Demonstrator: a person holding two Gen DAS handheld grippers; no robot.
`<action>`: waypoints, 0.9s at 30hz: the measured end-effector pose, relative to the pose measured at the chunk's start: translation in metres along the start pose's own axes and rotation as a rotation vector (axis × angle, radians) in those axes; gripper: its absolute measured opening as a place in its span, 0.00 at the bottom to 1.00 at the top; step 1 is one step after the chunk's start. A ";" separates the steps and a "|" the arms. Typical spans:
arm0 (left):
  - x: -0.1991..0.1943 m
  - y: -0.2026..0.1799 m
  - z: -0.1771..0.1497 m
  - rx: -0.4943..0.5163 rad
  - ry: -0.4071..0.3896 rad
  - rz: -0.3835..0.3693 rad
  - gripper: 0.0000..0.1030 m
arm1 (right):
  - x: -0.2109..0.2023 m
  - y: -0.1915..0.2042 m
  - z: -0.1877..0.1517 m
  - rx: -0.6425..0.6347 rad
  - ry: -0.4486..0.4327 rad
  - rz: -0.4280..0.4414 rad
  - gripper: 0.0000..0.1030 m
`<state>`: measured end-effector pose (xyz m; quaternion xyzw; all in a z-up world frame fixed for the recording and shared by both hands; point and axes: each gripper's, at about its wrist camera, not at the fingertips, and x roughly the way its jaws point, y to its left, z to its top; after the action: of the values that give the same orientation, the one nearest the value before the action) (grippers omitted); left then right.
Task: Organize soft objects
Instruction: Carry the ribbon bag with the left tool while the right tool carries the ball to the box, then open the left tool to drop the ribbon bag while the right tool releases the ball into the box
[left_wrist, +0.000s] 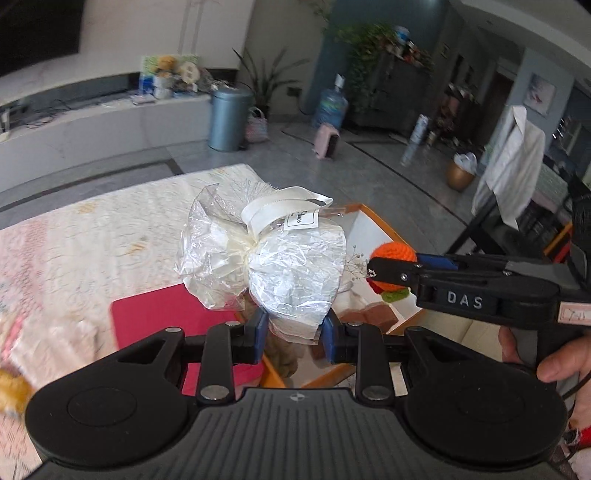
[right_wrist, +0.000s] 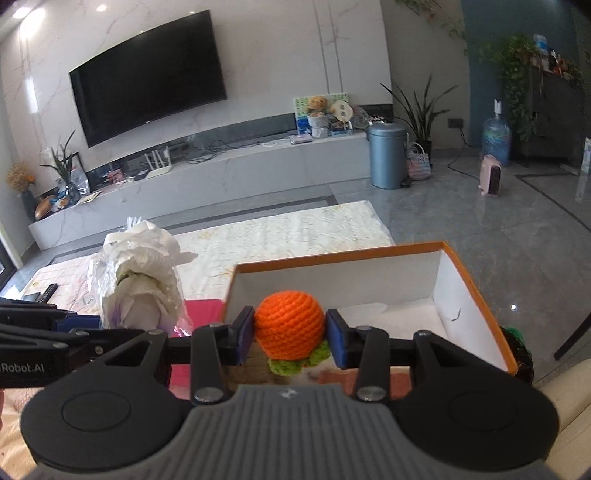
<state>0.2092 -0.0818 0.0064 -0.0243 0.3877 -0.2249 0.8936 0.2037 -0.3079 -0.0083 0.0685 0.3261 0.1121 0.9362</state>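
Left gripper pinching wrapped flower bouquet by its lower end, blue pads pressed on crinkled clear/white wrap both sides. Bouquet sticking up & away from gripper, ribbon and small label near top, held in air above table w/ pale patterned cloth. Pink mat on cloth just below, left of box.

Right gripper clamped on orange crochet ball, pads tight against its left & right sides, green crochet leaves hanging below. Ball held just over near edge of open box, orange rim, white inside; box interior directly ahead of ball. Whether anything lies in box: can't tell, near part blurred.

In left wrist view, right gripper coming in from right, ball beside bouquet wrap, v. close but not clearly touching. In right wrist view, bouquet to left of ball, left of box wall. Person's hand on right gripper's handle at frame edge.
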 end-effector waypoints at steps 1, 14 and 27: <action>0.010 -0.001 0.004 0.012 0.015 -0.011 0.33 | 0.007 -0.005 0.003 0.007 0.014 -0.003 0.40; 0.124 -0.004 0.033 0.116 0.205 -0.014 0.33 | 0.108 -0.062 0.027 0.026 0.228 -0.147 0.40; 0.161 -0.009 0.019 0.165 0.339 0.004 0.36 | 0.165 -0.090 0.014 0.048 0.382 -0.247 0.41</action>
<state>0.3156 -0.1604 -0.0885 0.0880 0.5132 -0.2550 0.8148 0.3525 -0.3535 -0.1136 0.0279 0.5059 -0.0003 0.8621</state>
